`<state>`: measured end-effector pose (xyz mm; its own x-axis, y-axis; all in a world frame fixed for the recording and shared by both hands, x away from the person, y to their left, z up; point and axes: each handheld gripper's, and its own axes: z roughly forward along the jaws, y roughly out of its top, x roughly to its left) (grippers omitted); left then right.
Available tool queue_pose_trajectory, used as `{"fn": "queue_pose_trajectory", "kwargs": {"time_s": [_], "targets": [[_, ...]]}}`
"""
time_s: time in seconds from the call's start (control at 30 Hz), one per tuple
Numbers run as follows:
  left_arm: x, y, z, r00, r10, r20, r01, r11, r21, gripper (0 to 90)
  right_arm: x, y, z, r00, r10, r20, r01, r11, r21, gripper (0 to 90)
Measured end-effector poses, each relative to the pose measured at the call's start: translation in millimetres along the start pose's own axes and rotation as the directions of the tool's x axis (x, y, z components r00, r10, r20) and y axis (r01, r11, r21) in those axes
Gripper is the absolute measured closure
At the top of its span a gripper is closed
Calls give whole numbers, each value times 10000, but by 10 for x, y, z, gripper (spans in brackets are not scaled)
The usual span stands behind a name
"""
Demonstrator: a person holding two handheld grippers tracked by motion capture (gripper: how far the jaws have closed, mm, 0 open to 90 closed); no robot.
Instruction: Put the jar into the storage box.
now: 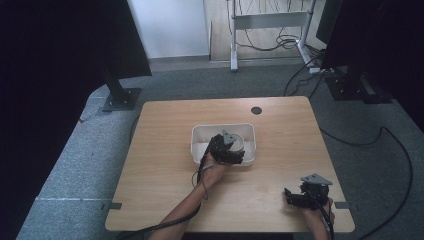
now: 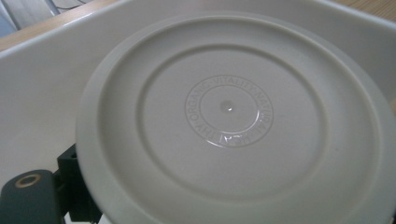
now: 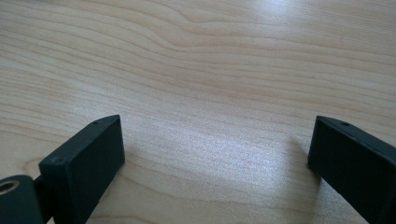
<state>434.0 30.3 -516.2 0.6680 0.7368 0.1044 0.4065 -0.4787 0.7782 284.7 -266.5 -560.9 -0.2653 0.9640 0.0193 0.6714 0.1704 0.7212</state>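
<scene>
A white round plate [image 2: 229, 116] with raised rings and embossed lettering at its centre faces me, very close, in the left gripper view. It lies inside a white rectangular bin [image 1: 200, 136] at the middle of the wooden table [image 1: 165, 125]. My left gripper [image 1: 226, 148] reaches into that bin. One black jaw shows at the plate's lower left rim and the plate covers the other, so its grip is unclear. My right gripper [image 1: 295, 196] rests near the table's front right edge and stands open [image 3: 215, 158] over bare wood.
A small dark round grommet [image 1: 256, 110] sits near the table's far edge. Black stands [image 1: 120, 95] and loose cables [image 1: 370, 140] lie on the grey carpet around the table. A white desk frame [image 1: 270, 20] stands at the back.
</scene>
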Motion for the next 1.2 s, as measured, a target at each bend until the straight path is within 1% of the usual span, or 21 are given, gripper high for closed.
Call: {"fn": "queue_pose_trajectory", "kwargs": {"time_s": [0.07,0.2,0.23,0.37,0.43,0.53,0.63,0.7,0.8,0.97,1.1,1.2], "targets": [[-11,-16,12,9999,2,-118,-1,10000,91,102,0,0,0,10000,1,-1,-1,10000,-1,32],[-18,-41,33,9998,-10,-183,15,9996,278,101,0,0,0,10000,-1,-7,1,10000,-3,32],[-18,-50,36,9998,-59,-174,63,9997,233,102,0,0,0,10000,-2,-1,2,10000,0,32],[-5,-49,39,9994,-311,-142,315,9991,281,101,0,0,0,10000,-4,0,4,10000,0,32],[20,-51,43,9985,-539,-48,540,9980,314,101,0,0,0,10000,0,1,0,10000,-1,32],[61,-59,49,9952,-961,167,954,9948,369,99,0,0,0,10000,0,-6,0,10000,-1,32],[70,-62,49,9953,-940,218,931,9949,396,96,0,0,0,10000,-3,2,3,10000,-1,32],[73,-63,53,9946,-1001,263,990,9943,400,92,0,0,0,10000,-3,2,3,10000,-1,32],[80,-70,60,9943,-1036,269,1024,9939,403,60,0,0,0,10000,-3,1,3,10000,-1,32],[84,-82,39,9925,-1151,423,1149,9933,71,25,0,0,0,10000,-3,1,3,10000,-1,32],[72,-76,4,9930,-1054,534,1060,9943,-85,23,0,0,0,10000,-4,-5,4,10000,-3,32],[70,-84,-13,9934,-1027,516,1034,9946,-121,22,0,0,0,10000,-6,0,6,10000,0,32]]}}
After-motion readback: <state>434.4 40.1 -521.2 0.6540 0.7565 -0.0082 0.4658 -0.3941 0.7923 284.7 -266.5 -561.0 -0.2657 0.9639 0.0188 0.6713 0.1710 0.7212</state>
